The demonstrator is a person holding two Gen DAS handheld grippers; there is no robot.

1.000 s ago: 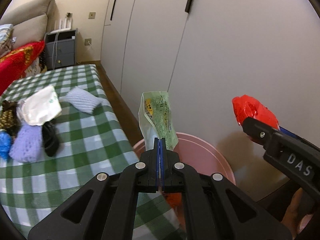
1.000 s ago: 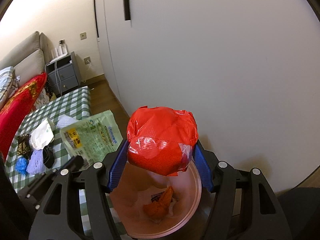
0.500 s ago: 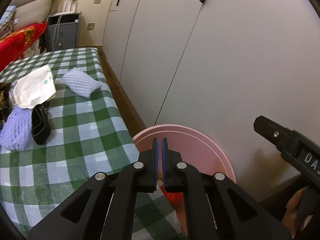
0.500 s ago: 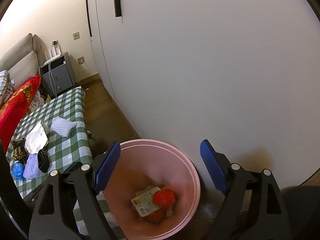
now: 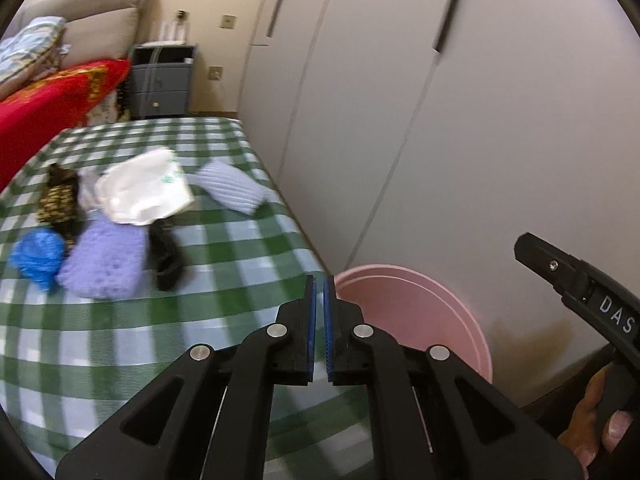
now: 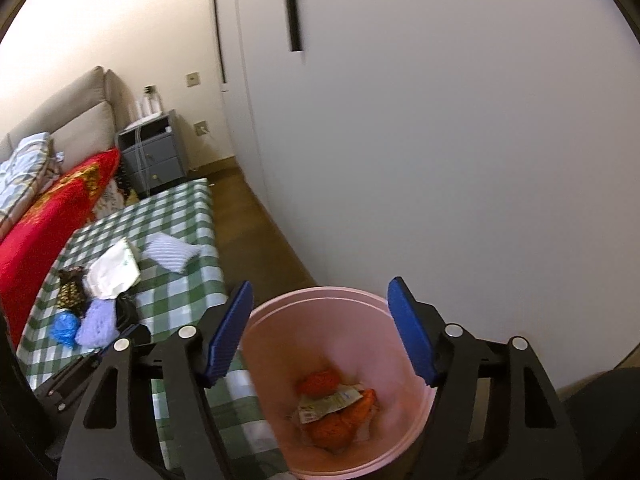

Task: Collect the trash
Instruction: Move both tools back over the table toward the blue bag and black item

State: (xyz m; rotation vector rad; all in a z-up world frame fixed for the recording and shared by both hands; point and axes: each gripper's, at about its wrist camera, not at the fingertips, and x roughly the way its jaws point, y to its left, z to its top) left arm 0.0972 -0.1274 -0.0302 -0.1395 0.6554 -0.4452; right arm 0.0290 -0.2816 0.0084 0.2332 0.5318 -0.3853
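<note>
The pink bin (image 6: 312, 291) stands on the floor between the checked table and the wardrobe. Inside lie a red wrapper (image 6: 320, 378), a green-yellow packet (image 6: 328, 402) and orange scraps (image 6: 340, 426). My right gripper (image 6: 320, 283) hangs over the bin, its jaws closing with nothing between them. My left gripper (image 5: 319, 280) is shut and empty, over the table edge beside the bin (image 5: 400, 270). On the table lie a white bag (image 5: 140, 192), a lavender foam net (image 5: 104, 260), a white foam sleeve (image 5: 232, 186), a blue wad (image 5: 38, 254) and a black piece (image 5: 166, 254).
The green checked table (image 5: 120, 340) fills the left. A brown patterned item (image 5: 60, 200) lies at its far side. Behind it are a red blanket (image 5: 48, 108) and a grey nightstand (image 5: 162, 80). White wardrobe doors (image 5: 480, 120) close off the right, with a strip of wooden floor (image 6: 256, 236) between.
The left gripper let go of the green packet and the right of the red wrapper; both now lie in the bin. The left gripper swung toward the table.
</note>
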